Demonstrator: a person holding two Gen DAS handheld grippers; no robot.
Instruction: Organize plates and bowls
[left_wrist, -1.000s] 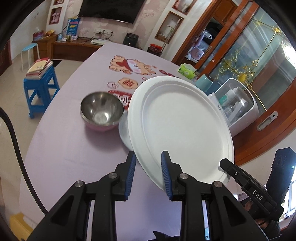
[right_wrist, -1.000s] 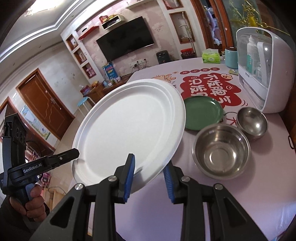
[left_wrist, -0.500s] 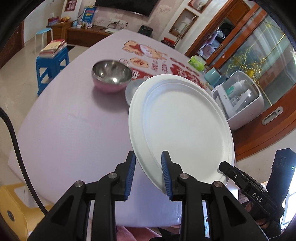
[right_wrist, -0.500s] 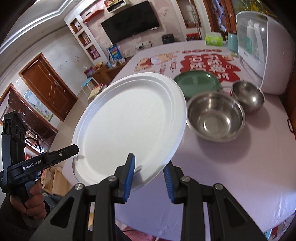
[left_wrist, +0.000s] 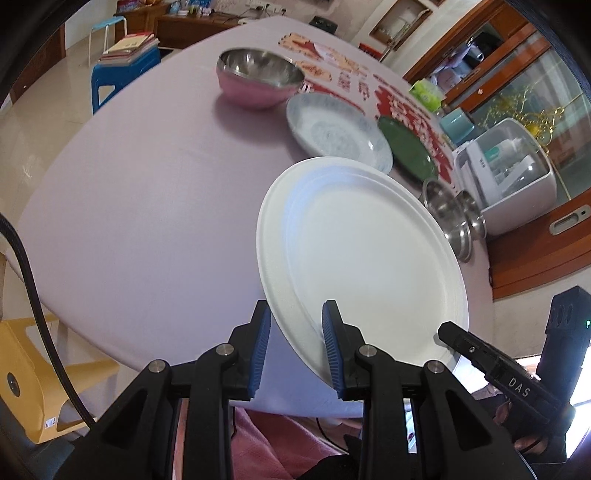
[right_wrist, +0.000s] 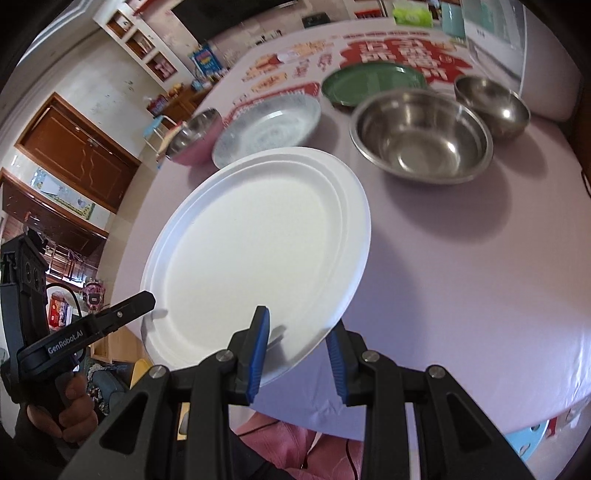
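Gripping the white plate (left_wrist: 365, 254) from both sides: my left gripper (left_wrist: 295, 343) and right gripper (right_wrist: 299, 343) each pinch its near rim, jaws narrowed onto the thin edge. Plate's tilted, held above the lilac table (left_wrist: 147, 206), near edge.

Both views bright, daylight. Source looks like the window side at the right of the left wrist view; glass there is blown out. White plate (left_wrist: 369, 258) near clipped, rim ridges faint. Soft shadows on the desk (left_wrist: 147, 206) under the pink bowl (left_wrist: 258, 79) and beside the plate. Steel bowl (right_wrist: 421, 136) shows specular highlights. Strong fisheye: black vignette in corners, desk edge and door frames bent. Slight motion blur on the blue stool (left_wrist: 122, 70) and far background. Tool fingers (right_wrist: 258, 347) sharp.
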